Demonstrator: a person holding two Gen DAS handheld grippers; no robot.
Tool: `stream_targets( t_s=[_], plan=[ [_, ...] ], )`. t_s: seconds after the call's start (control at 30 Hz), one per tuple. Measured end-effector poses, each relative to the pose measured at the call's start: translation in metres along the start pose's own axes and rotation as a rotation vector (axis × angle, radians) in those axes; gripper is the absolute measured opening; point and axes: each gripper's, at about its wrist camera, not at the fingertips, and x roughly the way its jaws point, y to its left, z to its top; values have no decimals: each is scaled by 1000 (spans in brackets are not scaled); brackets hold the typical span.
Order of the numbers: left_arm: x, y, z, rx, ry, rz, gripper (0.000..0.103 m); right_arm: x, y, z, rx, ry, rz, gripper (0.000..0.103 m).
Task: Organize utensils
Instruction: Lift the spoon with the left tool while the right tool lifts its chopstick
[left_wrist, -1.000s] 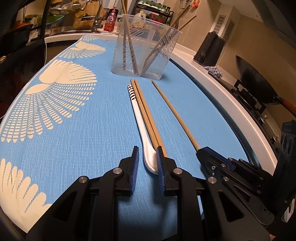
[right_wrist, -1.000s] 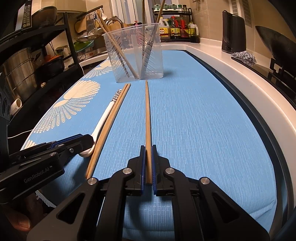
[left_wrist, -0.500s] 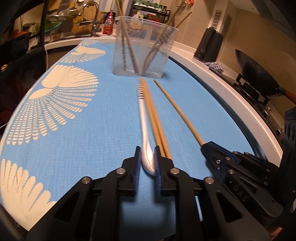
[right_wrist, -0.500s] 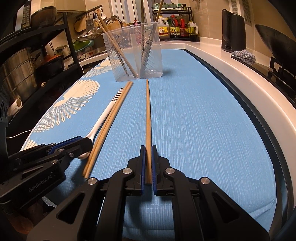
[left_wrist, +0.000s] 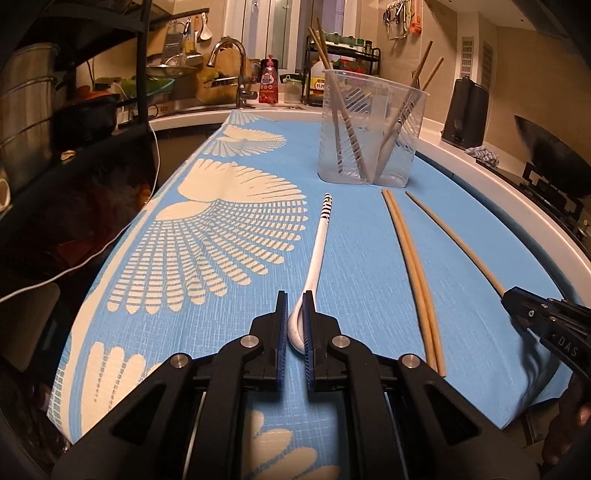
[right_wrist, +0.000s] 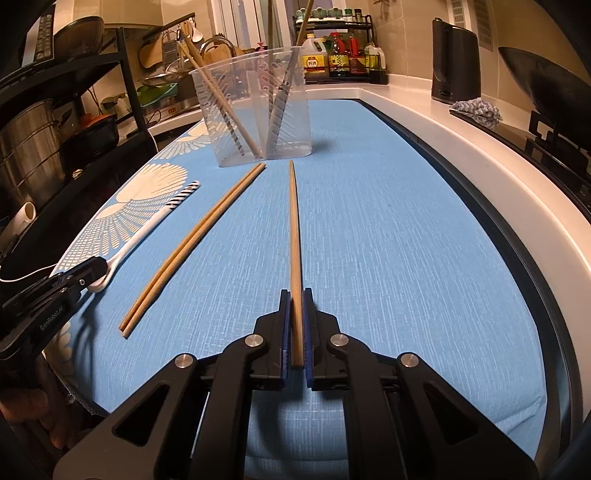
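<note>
The left hand-held gripper sits at the bottom centre of its own view, its blue pads clamped on the bowl end of a white spoon; the spoon's handle runs up the frame to a black-striped tip, lying on the blue patterned cloth that covers the tabletop; to the right of the spoon lies a pair of wooden chopsticks, side by side and touching, apart from the spoon.

The right hand-held gripper is at the bottom centre of its view, its pads pressed together on the near end of a single wooden chopstick; this chopstick stretches straight up the frame toward a clear plastic utensil holder in the upper centre; the far tip stops just short of the holder's base; the holder stands upright on the cloth with several chopsticks leaning inside it.

In the left wrist view the right hand-held gripper appears at the right edge, with the single chopstick running from it toward the holder; in the right wrist view the left hand-held gripper shows at the left edge on the spoon; a black kettle stands on the white counter in the upper right.
</note>
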Motion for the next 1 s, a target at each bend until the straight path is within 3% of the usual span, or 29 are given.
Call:
stream_targets(
  t_s=[0.33,1.0],
  plan=[
    [-4,1,-9,-8,-34,-46,10,0,1,-1,-11,-11,3,8],
    [-9,-4,-17,26,-61,-38,10,-2,1,-3,-27,-30,-6,8]
  ],
)
